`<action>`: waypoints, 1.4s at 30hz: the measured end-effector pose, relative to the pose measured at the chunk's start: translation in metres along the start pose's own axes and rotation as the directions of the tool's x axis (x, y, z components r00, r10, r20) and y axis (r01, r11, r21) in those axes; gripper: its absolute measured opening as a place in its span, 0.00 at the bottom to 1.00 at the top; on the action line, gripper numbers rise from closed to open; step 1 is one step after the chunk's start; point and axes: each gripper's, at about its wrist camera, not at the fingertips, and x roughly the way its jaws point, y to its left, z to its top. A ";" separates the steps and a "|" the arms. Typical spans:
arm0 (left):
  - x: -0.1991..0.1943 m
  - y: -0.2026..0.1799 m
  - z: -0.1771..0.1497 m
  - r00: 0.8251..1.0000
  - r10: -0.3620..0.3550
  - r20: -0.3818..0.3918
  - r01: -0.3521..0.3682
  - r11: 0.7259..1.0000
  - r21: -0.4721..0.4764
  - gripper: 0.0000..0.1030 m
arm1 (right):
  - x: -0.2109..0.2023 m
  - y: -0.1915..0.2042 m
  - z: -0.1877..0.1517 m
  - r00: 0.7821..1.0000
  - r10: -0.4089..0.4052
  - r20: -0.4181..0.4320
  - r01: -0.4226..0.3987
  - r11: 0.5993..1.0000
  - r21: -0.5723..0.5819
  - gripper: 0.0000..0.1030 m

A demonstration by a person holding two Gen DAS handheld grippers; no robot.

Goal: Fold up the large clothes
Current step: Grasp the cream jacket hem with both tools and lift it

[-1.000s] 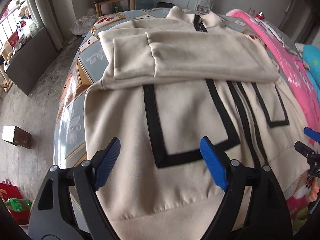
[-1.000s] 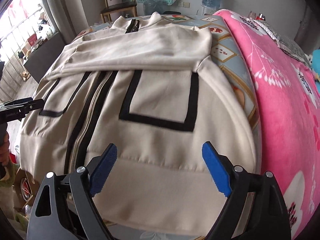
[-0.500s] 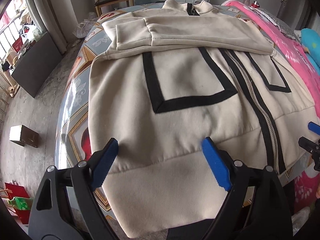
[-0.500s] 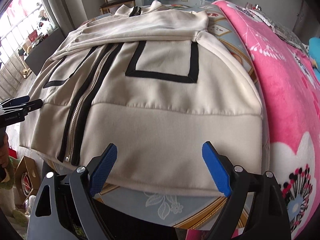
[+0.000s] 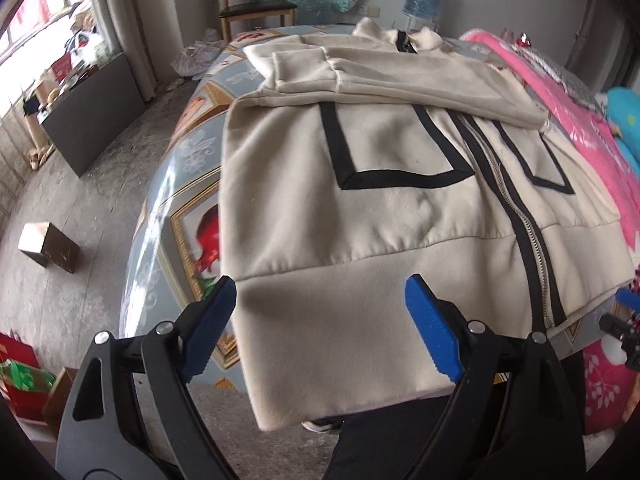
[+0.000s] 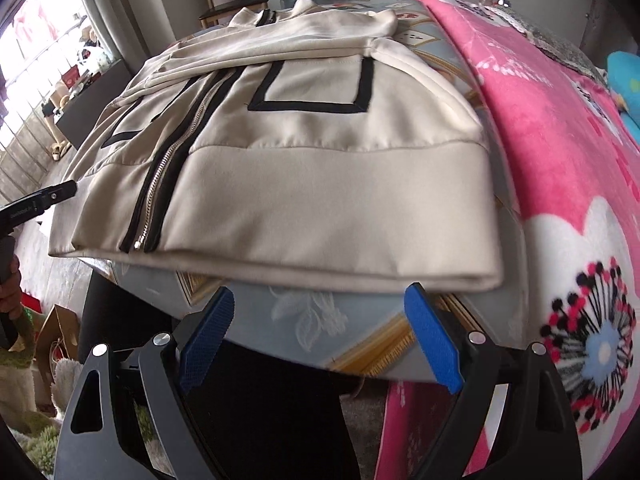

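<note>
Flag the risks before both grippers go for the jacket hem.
1. The hem overhangs the table edge at the near-left corner; a one-sided pull could drag the jacket off.
2. The folded sleeves lie loose on top and may slide open when the hem lifts.
3. The left gripper and right gripper are open and could pinch only the top layer.

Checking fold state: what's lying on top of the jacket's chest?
Both sleeves lie folded across the cream zip jacket, below the collar. They cover the upper zipper and the tops of the black rectangles, so nothing there can be seen.
</note>
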 end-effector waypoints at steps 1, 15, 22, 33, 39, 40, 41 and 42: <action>-0.005 0.003 -0.003 1.000 -0.006 0.016 0.006 1.000 -0.012 0.80 | -0.006 -0.003 -0.004 1.000 -0.014 0.017 0.014 1.000 0.007 0.82; -0.026 0.036 -0.039 0.994 -0.064 0.084 0.071 0.994 -0.085 0.53 | -0.023 -0.078 0.028 0.988 0.009 0.152 -0.041 0.977 0.209 0.82; 0.001 0.042 -0.027 0.994 -0.108 0.010 0.108 0.984 -0.145 0.36 | -0.004 -0.090 0.032 0.990 0.009 0.139 -0.047 0.963 0.266 0.82; 0.018 0.069 -0.017 0.956 -0.292 -0.001 0.282 0.926 -0.250 0.37 | 0.014 -0.096 0.043 0.990 0.004 0.139 -0.043 0.958 0.282 0.82; 0.019 0.077 -0.027 0.900 -0.436 -0.002 0.415 0.858 -0.304 0.37 | 0.007 -0.091 0.036 0.990 0.046 0.137 -0.082 0.959 0.270 0.76; 0.020 0.076 -0.027 0.901 -0.434 -0.007 0.412 0.860 -0.301 0.36 | 0.006 -0.091 0.036 0.989 0.050 0.136 -0.085 0.959 0.269 0.74; 0.022 0.076 -0.027 0.902 -0.431 -0.011 0.407 0.862 -0.303 0.36 | 0.006 -0.090 0.036 0.989 0.053 0.136 -0.088 0.960 0.267 0.73; 0.025 0.074 -0.026 0.906 -0.424 -0.018 0.398 0.864 -0.310 0.35 | 0.007 -0.090 0.037 0.989 0.048 0.137 -0.084 0.960 0.266 0.70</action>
